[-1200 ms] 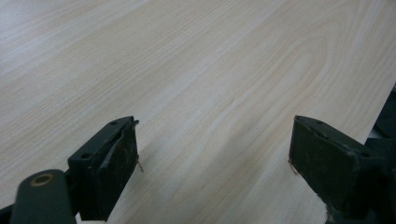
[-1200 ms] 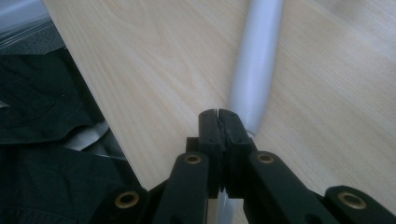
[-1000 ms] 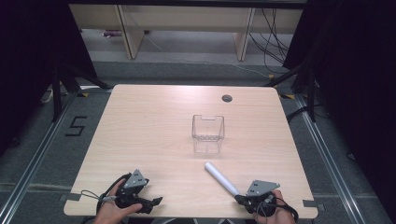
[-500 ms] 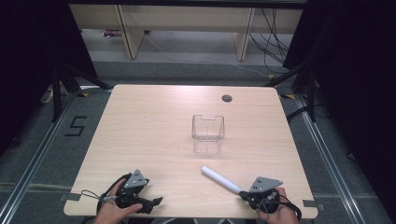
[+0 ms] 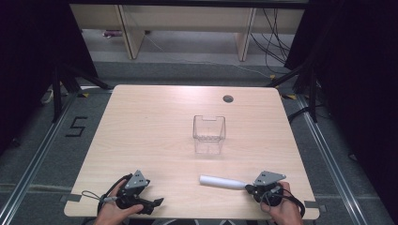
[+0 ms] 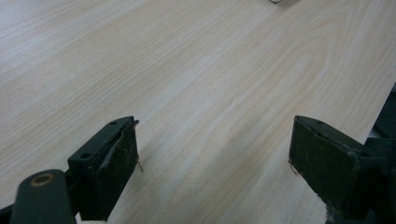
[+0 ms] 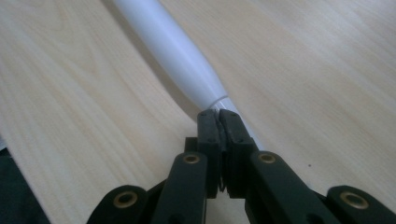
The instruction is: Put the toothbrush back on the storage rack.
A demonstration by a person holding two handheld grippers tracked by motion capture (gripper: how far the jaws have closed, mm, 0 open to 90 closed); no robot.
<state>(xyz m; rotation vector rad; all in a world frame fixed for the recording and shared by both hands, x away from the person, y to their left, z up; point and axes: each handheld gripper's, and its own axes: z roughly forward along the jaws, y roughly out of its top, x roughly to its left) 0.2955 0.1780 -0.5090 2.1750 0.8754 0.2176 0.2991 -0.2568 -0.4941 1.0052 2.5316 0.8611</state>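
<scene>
The right tongs (image 5: pixel 247 187) are pressed together on the thin end of a white tube (image 5: pixel 220 182), at the near right edge of the surface (image 5: pixel 155 136). The tube is smooth, plain white, round, and wider toward its far end. Its long axis lies almost level across the surface, pointing left from the tongs. The left tongs (image 5: pixel 158 202) stand apart, with nothing between them. Farther away, near the middle, stands a clear box (image 5: pixel 209 134).
</scene>
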